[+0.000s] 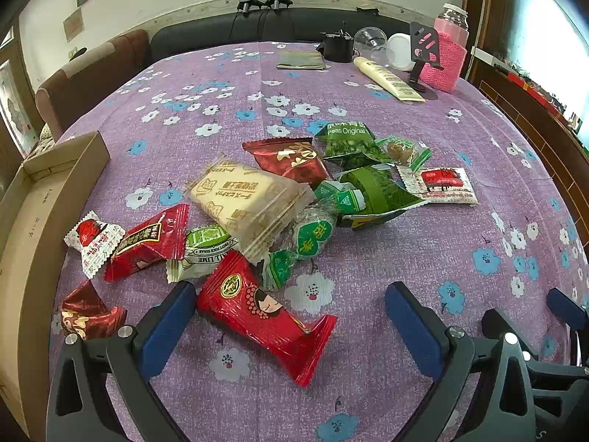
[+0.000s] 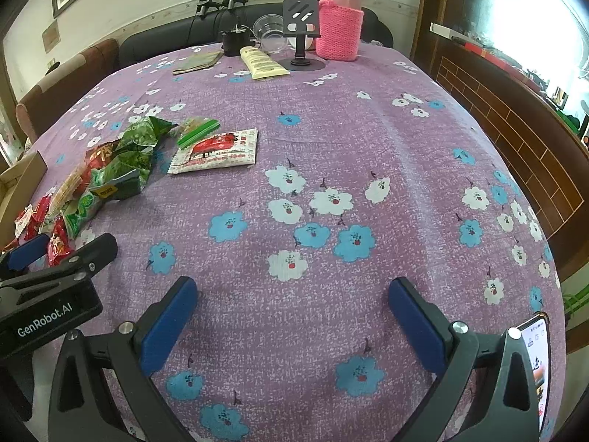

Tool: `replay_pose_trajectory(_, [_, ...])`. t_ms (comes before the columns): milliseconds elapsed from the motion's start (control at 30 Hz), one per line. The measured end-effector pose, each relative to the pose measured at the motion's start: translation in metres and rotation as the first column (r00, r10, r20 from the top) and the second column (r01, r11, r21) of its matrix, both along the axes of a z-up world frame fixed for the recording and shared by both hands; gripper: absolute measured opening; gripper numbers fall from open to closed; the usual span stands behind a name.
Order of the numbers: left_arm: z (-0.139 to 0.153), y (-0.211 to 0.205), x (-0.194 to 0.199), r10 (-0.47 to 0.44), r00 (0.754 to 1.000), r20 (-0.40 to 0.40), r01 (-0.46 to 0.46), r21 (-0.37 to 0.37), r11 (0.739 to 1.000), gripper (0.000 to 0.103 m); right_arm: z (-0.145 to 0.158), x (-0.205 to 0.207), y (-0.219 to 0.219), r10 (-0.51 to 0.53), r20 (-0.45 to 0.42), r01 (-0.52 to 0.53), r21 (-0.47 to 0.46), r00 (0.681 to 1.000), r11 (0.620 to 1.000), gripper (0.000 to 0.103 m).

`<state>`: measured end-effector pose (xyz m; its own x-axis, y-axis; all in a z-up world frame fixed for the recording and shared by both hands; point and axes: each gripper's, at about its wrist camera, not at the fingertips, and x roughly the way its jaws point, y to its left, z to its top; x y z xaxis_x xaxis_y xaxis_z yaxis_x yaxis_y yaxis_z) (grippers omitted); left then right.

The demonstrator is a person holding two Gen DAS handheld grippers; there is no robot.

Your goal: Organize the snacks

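Loads of snacks (image 1: 265,199) piled beside the cardboard box (image 1: 44,199), left gripper (image 1: 291,316) wide open over the red packet (image 1: 265,313) (right gripper (image 2: 292,313) open too, holding nothing), so a sloppy pinch could just skid that slippery wrapper away.

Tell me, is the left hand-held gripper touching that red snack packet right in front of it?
Cannot tell. In the left wrist view the left hand-held gripper is open around the red snack packet, whose edge meets the left finger without a plain gap.
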<state>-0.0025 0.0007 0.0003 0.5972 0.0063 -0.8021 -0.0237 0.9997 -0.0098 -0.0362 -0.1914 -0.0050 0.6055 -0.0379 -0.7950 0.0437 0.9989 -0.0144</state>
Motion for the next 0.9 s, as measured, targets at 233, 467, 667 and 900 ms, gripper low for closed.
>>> replay_pose_trajectory(233, [0.0002,-0.0003,0.0000,0.000,1.000,0.000,0.000,0.000,1.000,0.103,0.0000,0.0032,0.0011,0.015,0.001,-0.015,-0.001,1.000,1.000,0.103])
replay_pose_trajectory(467, [0.0002,-0.0002,-0.0001,0.000,1.000,0.000,0.000,0.000,1.000,0.103,-0.0003,0.0049,0.0020,0.017,0.000,-0.017,0.000,1.000,1.000,0.103])
replay_pose_trajectory(667, [0.0003,-0.0002,0.0008,-0.007,1.000,0.000,0.007,-0.002,1.000,0.103,-0.0006,0.0047,0.0016,0.017,0.001,-0.017,0.000,1.000,1.000,0.103])
replay_pose_trajectory(900, [0.0006,-0.0013,0.0013,-0.011,1.000,-0.001,0.011,0.000,1.000,0.103,-0.0011,0.0042,0.0013,0.018,0.001,-0.018,0.000,1.000,1.000,0.103])
